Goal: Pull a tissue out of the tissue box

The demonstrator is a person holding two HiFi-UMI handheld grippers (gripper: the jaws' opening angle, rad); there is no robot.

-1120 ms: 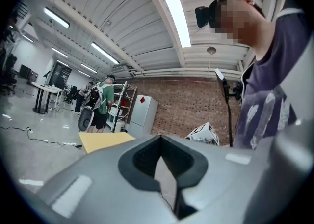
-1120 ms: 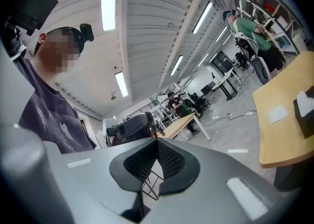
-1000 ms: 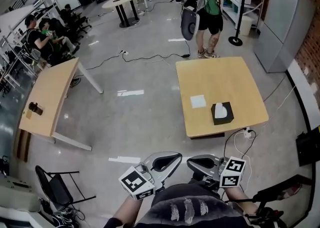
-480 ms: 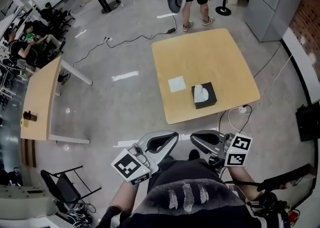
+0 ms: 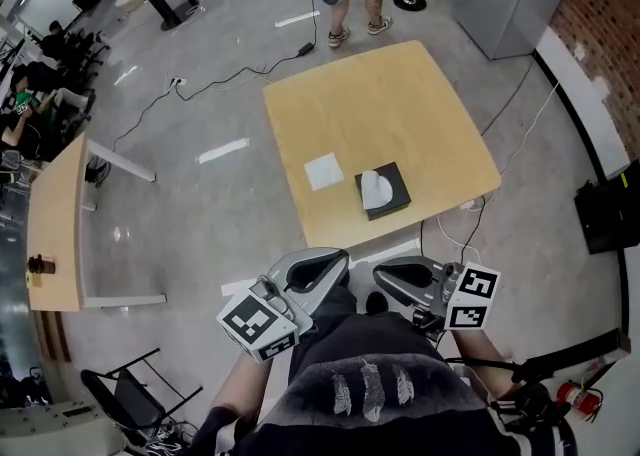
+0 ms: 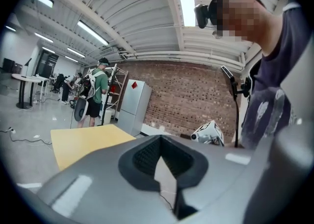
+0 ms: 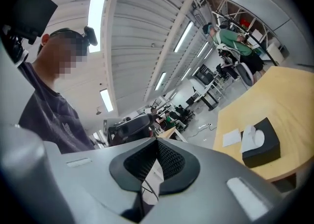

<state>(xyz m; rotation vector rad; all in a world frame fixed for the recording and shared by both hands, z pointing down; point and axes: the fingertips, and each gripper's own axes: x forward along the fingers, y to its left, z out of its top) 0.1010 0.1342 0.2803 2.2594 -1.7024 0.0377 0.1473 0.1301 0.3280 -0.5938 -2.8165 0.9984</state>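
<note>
Both tools are shown clenched w/ nothing between the jaws: left gripper (image 5: 342,262) & right gripper (image 5: 381,277) are held close to the person's torso, short of the table's near edge & well apart from the box, w/ black-and-white square markers carried on their cubes. The black tissue box (image 5: 390,194) is seen near the front edge of the light wooden table (image 5: 400,94), a white tissue (image 5: 371,186) standing up out of its top, w/ a flat white sheet (image 5: 323,171) laid near it at head-view left, not touching. A red tag (image 6: 134,85) is seen on the grey fridge (image 6: 132,110); its print is too small to be read.
</note>
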